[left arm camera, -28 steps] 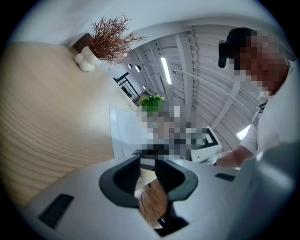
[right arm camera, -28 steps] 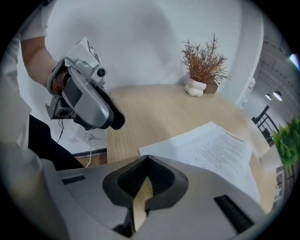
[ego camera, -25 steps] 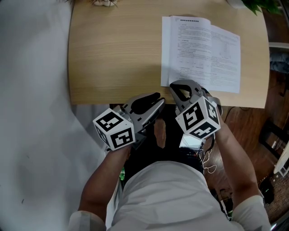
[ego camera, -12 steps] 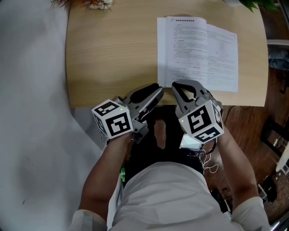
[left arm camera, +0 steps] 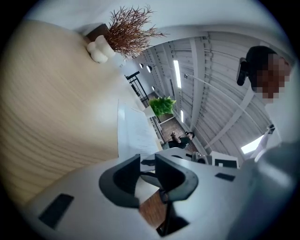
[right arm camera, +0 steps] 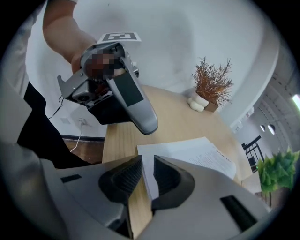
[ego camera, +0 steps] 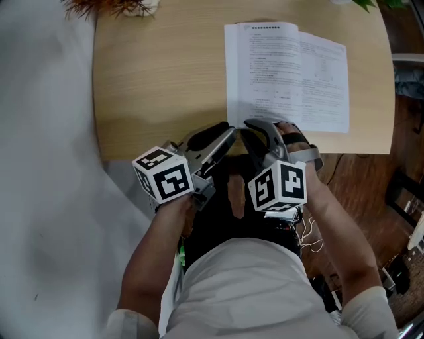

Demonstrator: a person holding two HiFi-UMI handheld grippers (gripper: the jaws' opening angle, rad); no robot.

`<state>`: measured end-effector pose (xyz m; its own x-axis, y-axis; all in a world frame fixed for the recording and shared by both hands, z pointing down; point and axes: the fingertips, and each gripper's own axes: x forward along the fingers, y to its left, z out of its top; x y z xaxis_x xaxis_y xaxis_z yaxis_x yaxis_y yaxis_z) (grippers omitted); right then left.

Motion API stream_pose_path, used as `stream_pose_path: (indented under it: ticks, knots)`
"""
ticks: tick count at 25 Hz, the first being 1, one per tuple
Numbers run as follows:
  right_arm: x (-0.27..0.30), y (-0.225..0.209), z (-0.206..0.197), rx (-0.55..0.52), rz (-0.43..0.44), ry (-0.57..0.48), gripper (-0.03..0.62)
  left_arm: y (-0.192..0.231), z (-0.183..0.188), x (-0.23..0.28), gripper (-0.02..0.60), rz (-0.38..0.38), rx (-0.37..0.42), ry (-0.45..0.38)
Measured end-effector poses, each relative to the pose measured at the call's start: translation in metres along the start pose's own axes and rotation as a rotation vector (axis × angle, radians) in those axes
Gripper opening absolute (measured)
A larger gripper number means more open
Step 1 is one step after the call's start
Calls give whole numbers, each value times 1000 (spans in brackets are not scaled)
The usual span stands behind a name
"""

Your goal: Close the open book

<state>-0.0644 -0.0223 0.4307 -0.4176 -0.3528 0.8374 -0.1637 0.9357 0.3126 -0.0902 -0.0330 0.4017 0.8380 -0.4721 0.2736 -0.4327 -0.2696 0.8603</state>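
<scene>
On the one light wooden table (ego camera: 152, 79), over on the right half, there's a single book (ego camera: 285, 73). It's lying flat and wide open, two white pages of small black print facing up, with its near edge close to the table's front edge. Two grippers hang at that front edge. The left gripper (ego camera: 228, 130) has its jaws a bit apart with nothing in the gap. The right gripper (ego camera: 257, 126) is also slightly parted, tips right by the book's near left corner, not pinching it. There's one dried brown sprig (ego camera: 109, 6) at the far left corner.

The right gripper (ego camera: 264, 127) is covering the near edge of the open book (ego camera: 285, 73); a dried plant (ego camera: 106, 6) is running off the top.
</scene>
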Motion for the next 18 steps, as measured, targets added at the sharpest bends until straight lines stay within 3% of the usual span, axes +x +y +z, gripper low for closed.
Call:
stream_pose_path:
  ticks: [9,12,18]
  knots:
    - [11,3,-3,-50,19,50,66,-1,3,-1,74,-5,6,-5]
    - [14,5,-4,-55,16,60,26,-1,2,0,74,-10,8,3]
    - [6,-4,3,5,-17,26,3,0,1,-1,74,-13,7,10]
